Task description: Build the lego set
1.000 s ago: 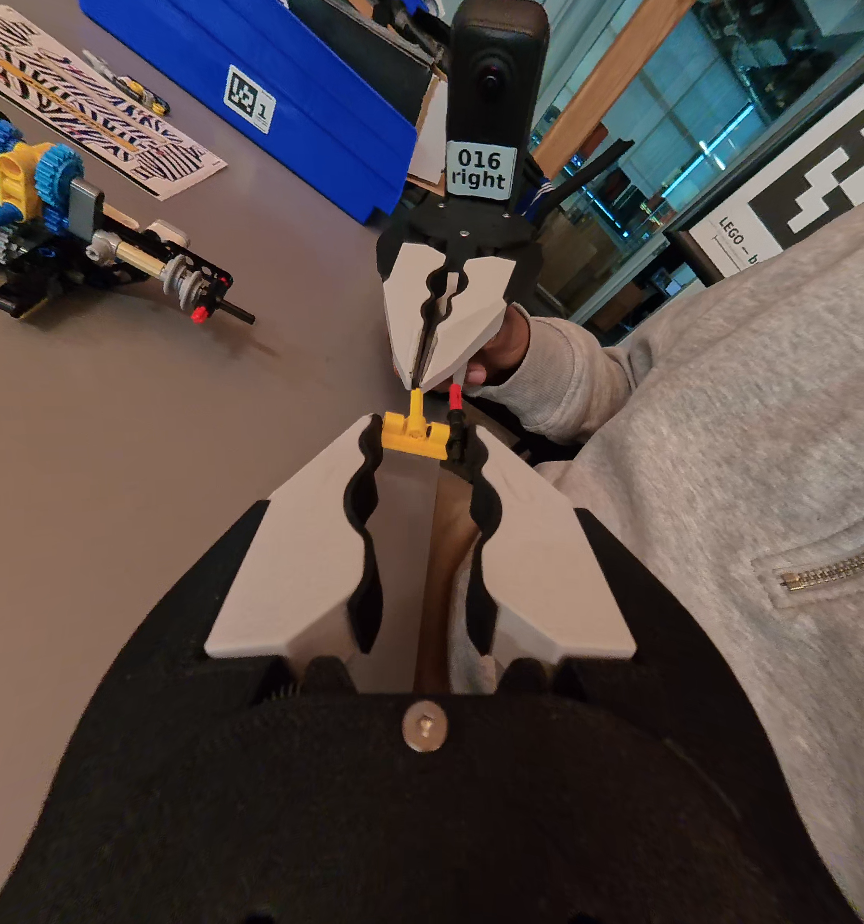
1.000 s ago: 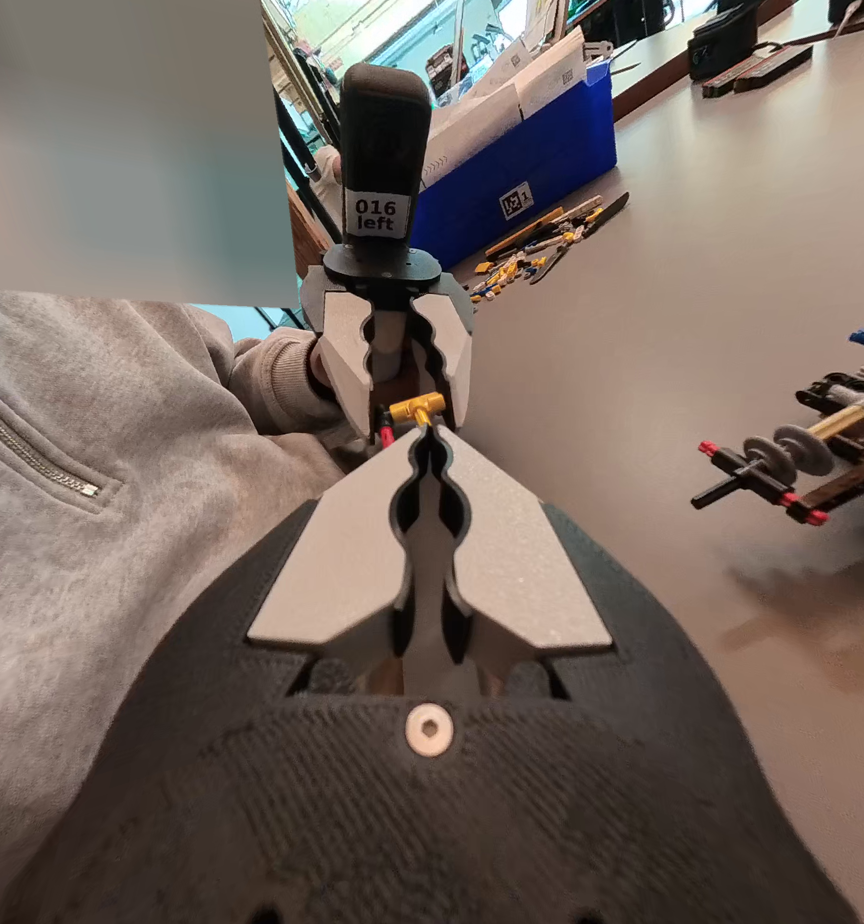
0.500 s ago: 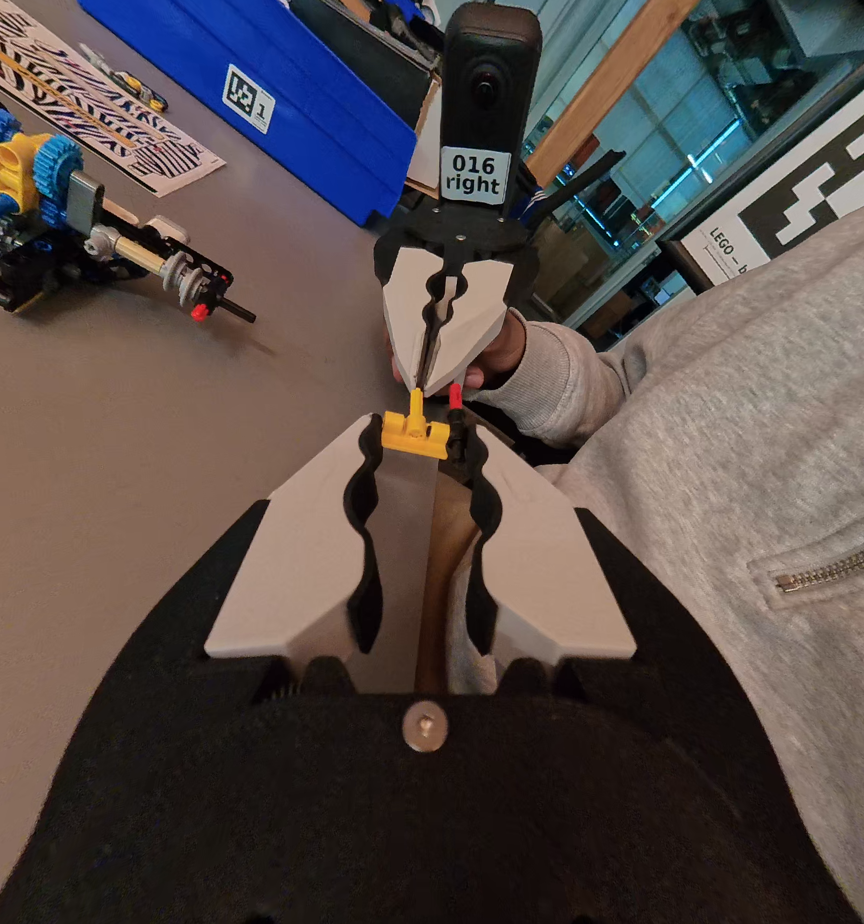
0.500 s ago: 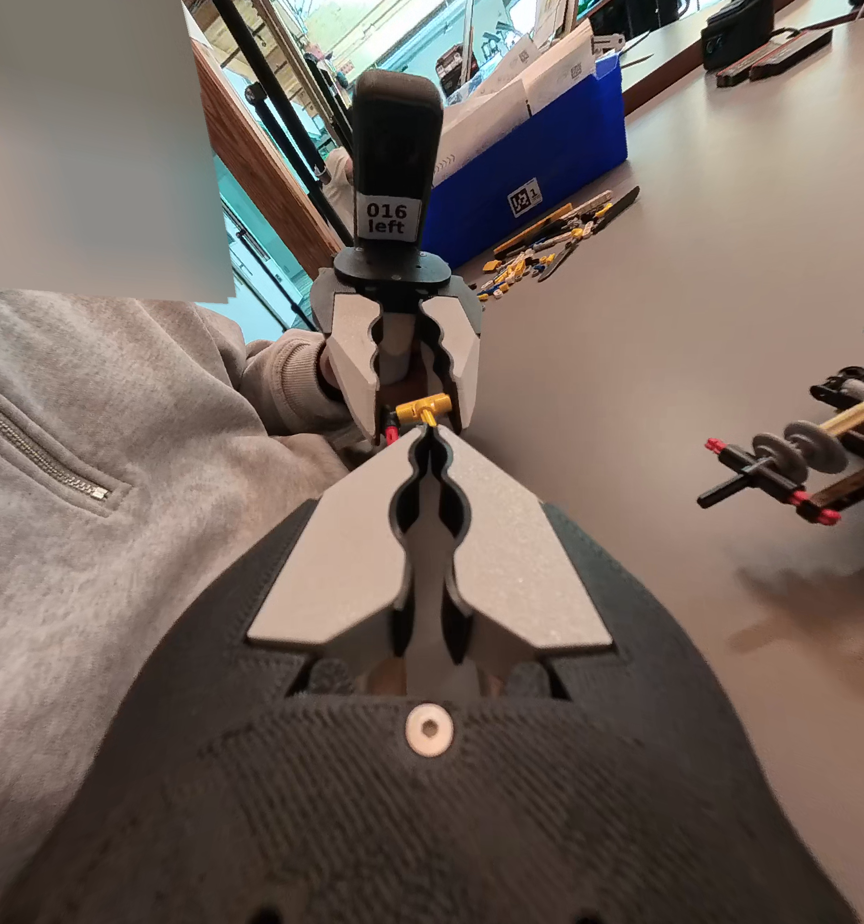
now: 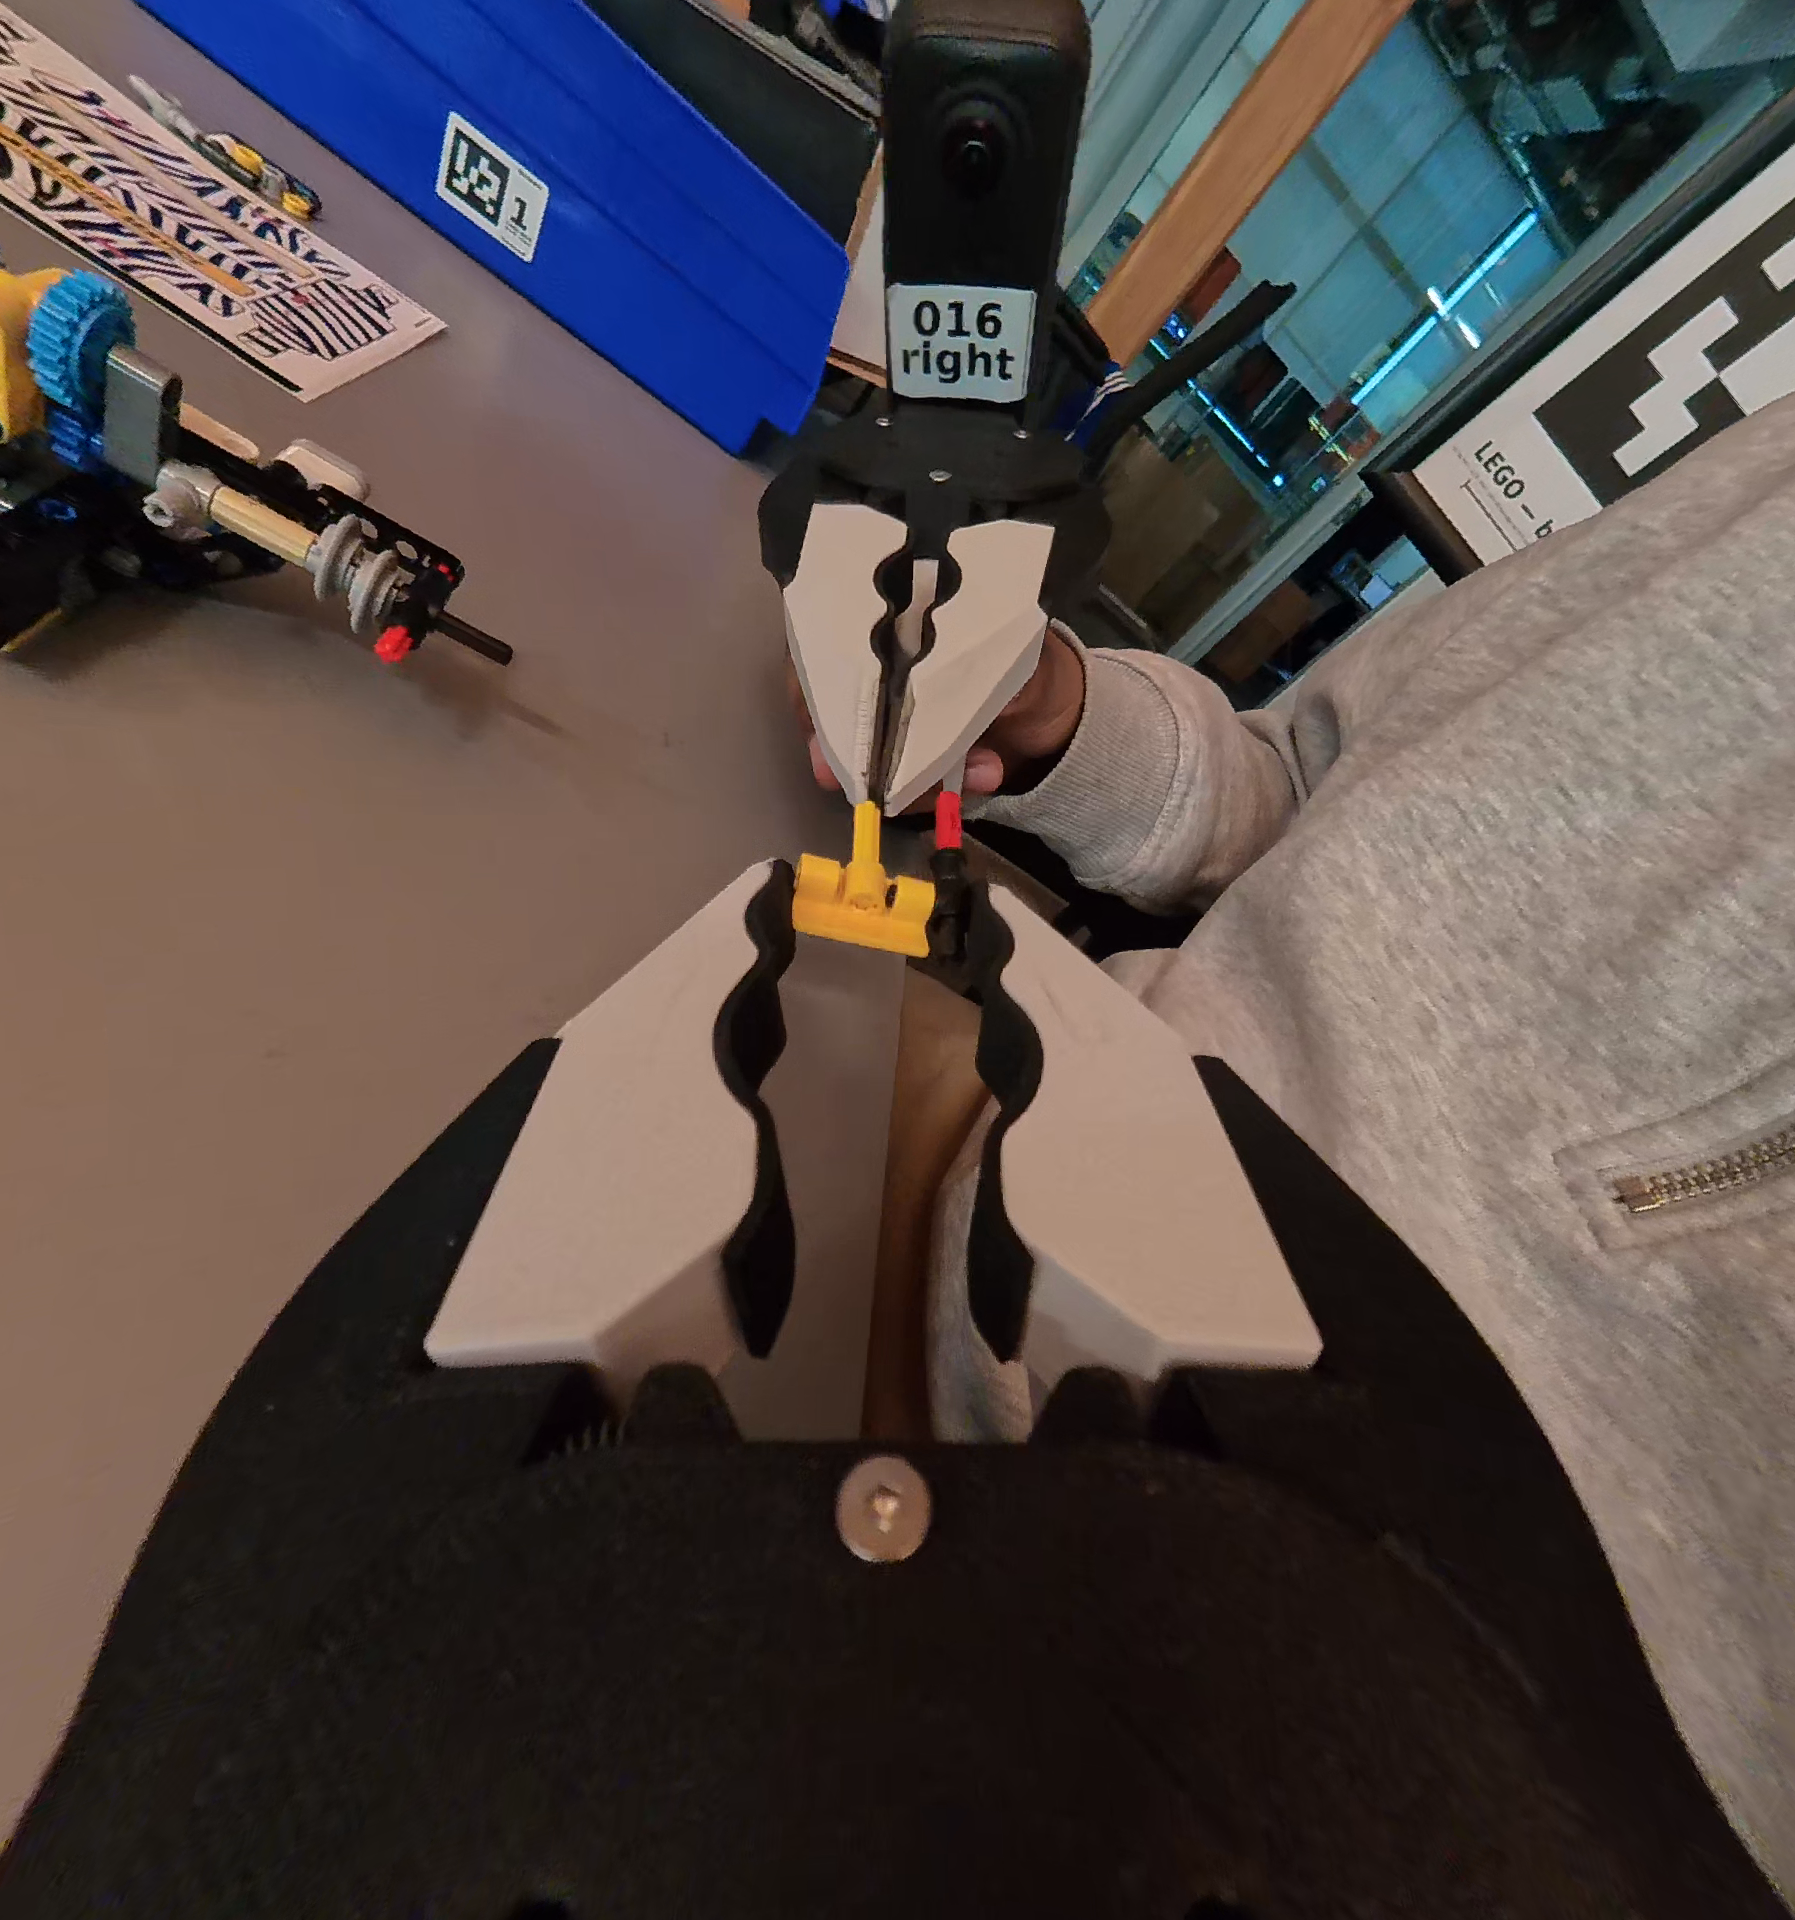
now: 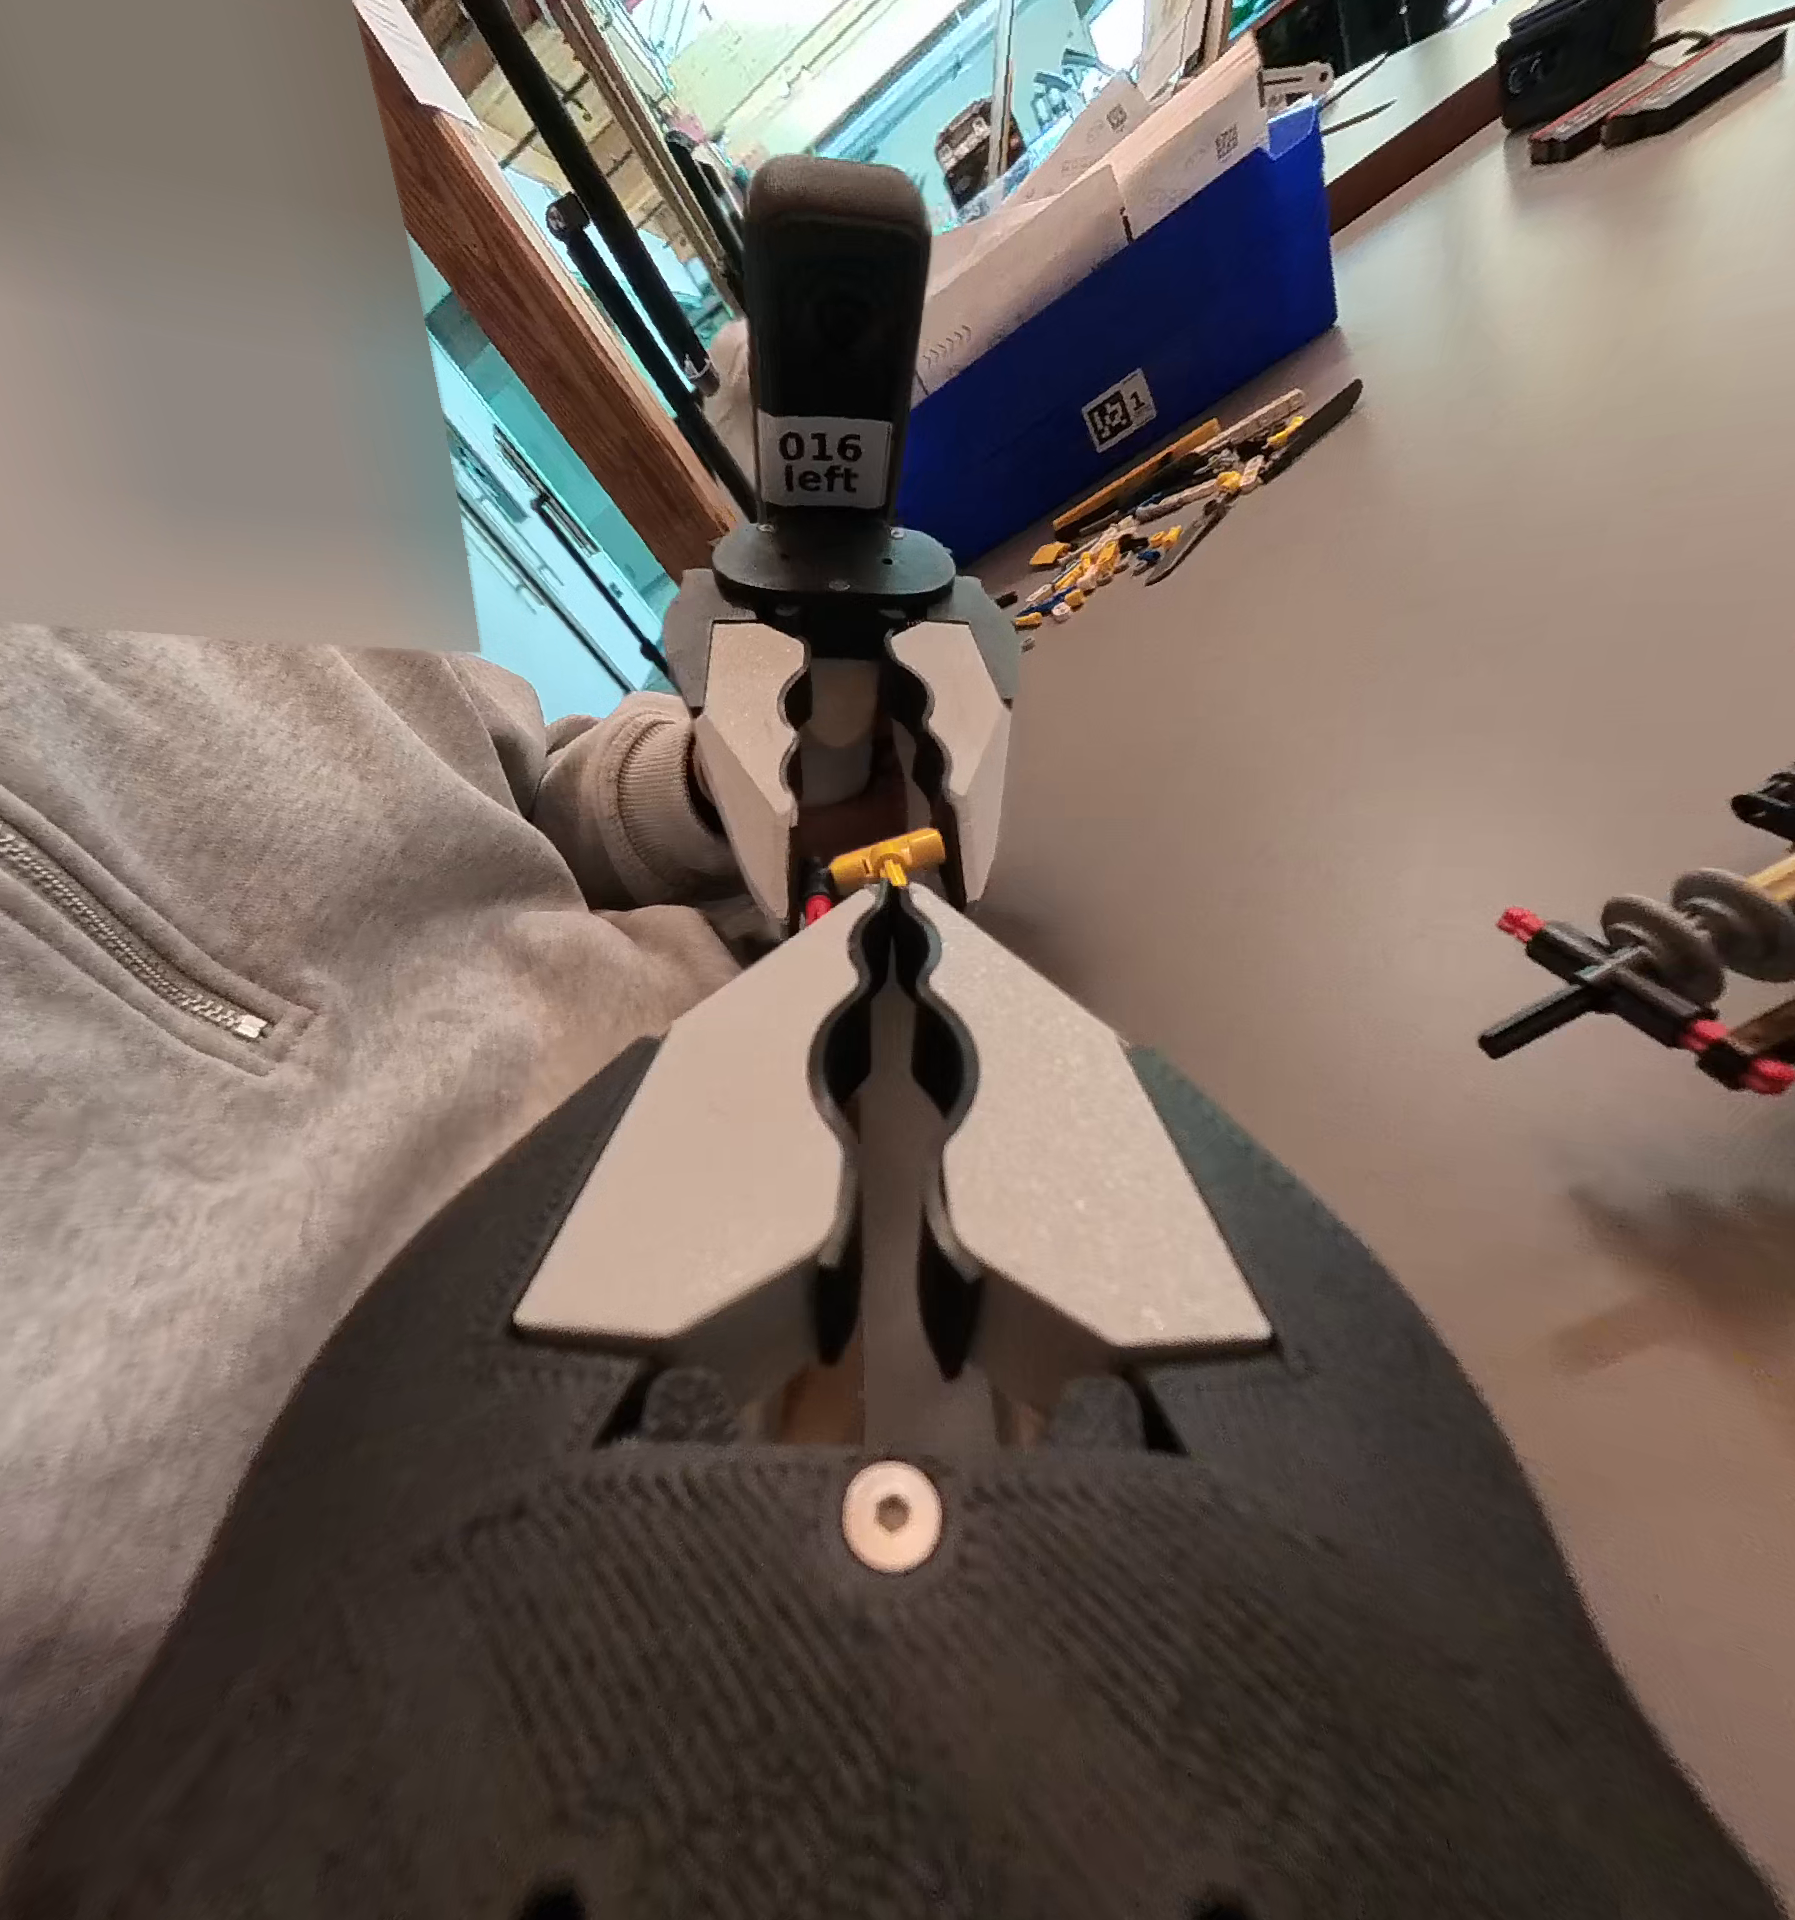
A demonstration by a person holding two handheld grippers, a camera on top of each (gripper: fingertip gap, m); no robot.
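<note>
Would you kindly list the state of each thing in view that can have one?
Left hand-held gripper: shut on the yellow piece and a black-and-red pin beside it.
Right hand-held gripper: shut on the yellow piece's stem.
Yellow piece: held off the table between both hand-held grippers.
Pin: upright, red end up.
Lego model: partly built, resting on the table, untouched.
Blue bin: open, holding papers.

Lighting: your views are evenly lit, moderately bright, with daylight from glazing behind the blue bin (image 6: 1132,343). Shadows: soft, beneath the lego assembly (image 5: 197,520) on the table (image 5: 249,935). Distortion: strong wide-angle bending at edges. Blur: slight softness at your right view's margins.
</note>
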